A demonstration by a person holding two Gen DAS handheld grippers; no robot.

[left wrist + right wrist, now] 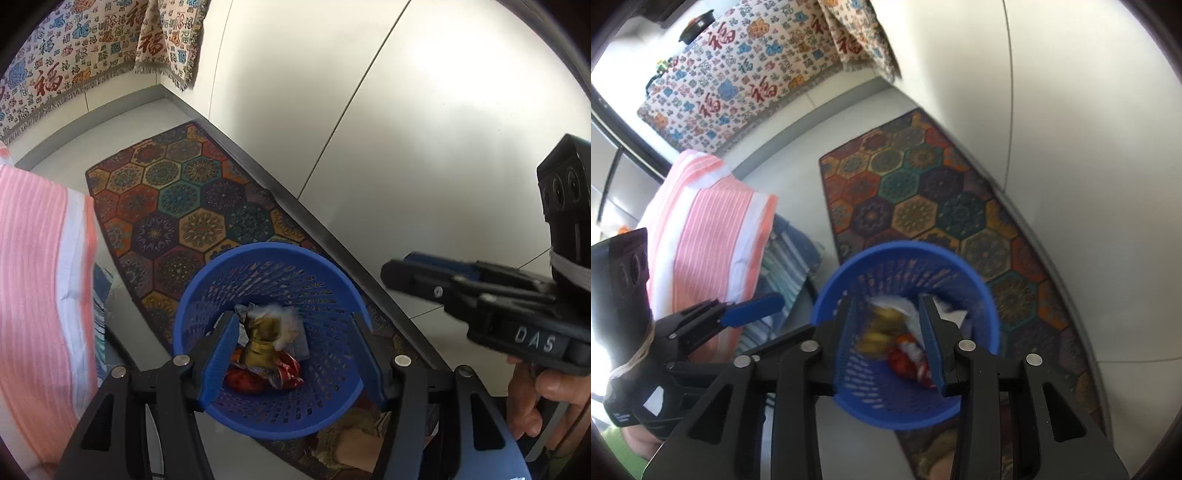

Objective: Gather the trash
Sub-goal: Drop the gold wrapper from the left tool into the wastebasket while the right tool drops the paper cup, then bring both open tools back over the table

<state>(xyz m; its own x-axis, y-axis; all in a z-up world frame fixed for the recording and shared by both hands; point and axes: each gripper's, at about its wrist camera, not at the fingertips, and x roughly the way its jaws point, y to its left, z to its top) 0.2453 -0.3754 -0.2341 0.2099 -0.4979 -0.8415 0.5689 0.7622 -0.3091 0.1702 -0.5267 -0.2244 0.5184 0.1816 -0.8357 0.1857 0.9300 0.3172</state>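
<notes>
A blue perforated waste basket (325,273) stands on the floor at the edge of a patterned rug; it also shows in the right wrist view (982,291). Inside lie crumpled trash: a gold wrapper (262,339), a red wrapper (288,373) and white paper (286,317); the same trash (886,332) looks blurred in the right wrist view. My left gripper (295,332) is open and empty above the basket. My right gripper (890,314) is open and empty above the basket too, and shows from the side in the left wrist view (413,269).
A hexagon-patterned rug (177,206) lies along a dark baseboard and white wall (424,110). A pink striped cushion (40,280) on striped fabric stands left of the basket. A printed cloth (738,81) hangs at the far end.
</notes>
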